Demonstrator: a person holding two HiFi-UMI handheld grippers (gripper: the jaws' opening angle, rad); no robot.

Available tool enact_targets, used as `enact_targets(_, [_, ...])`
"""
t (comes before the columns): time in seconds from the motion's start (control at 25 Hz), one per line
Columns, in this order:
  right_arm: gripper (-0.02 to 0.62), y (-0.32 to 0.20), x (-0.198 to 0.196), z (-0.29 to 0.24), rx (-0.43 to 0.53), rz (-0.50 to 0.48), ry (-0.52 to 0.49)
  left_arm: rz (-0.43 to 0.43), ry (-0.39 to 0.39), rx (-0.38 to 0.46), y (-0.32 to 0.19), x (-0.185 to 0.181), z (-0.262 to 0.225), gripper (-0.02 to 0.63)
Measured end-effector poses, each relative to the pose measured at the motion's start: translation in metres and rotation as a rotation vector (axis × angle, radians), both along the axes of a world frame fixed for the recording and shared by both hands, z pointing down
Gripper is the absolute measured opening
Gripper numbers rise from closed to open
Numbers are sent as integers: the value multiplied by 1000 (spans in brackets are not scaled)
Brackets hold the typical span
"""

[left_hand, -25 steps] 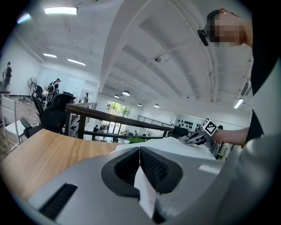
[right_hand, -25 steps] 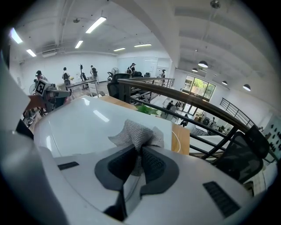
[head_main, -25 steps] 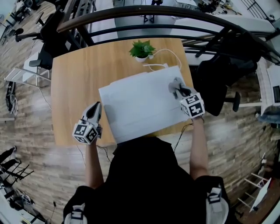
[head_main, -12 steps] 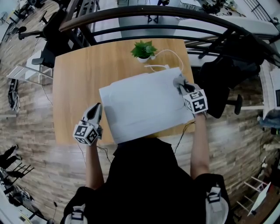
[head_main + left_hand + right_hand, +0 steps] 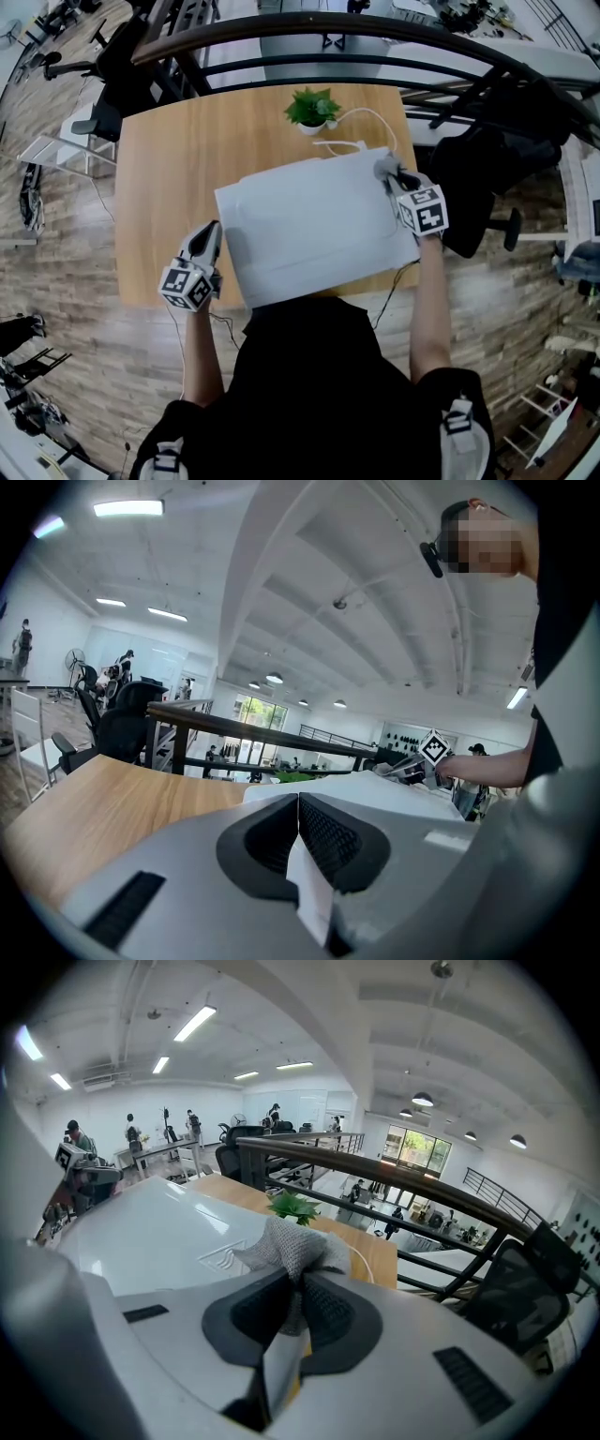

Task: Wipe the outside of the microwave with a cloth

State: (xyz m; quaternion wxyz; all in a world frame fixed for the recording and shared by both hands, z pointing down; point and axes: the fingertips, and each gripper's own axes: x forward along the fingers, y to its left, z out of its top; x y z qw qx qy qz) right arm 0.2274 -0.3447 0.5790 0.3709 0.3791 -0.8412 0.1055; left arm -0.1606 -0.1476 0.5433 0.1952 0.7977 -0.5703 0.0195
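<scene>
Evidently mid-wipe: right gripper (image 5: 395,177) jaws pinch the grey cloth (image 5: 286,1246) at the microwave (image 5: 309,225) top's far corner; left gripper (image 5: 206,230) jaws closed, empty; sides likely remain.

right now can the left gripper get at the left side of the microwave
Probably yes: the left gripper sits just beside the microwave, nothing between them. The cloth, though, is in the right gripper.

A pale wooden worktop (image 5: 169,187) stands on a wood-plank floor (image 5: 66,309). A dark curved railing (image 5: 309,33) crosses the top of the frame, with a black office chair (image 5: 117,66) at upper left and a second chair (image 5: 473,178) at right. The white vaulted ceiling (image 5: 309,592) carries strip lights (image 5: 127,508), and windows (image 5: 417,1147) glow at the far end.
</scene>
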Motion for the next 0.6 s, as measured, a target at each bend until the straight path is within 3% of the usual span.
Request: enact_targets(0.6, [29, -18, -13, 3, -11, -1, -14, -30, 9, -8, 9, -10, 4, 3])
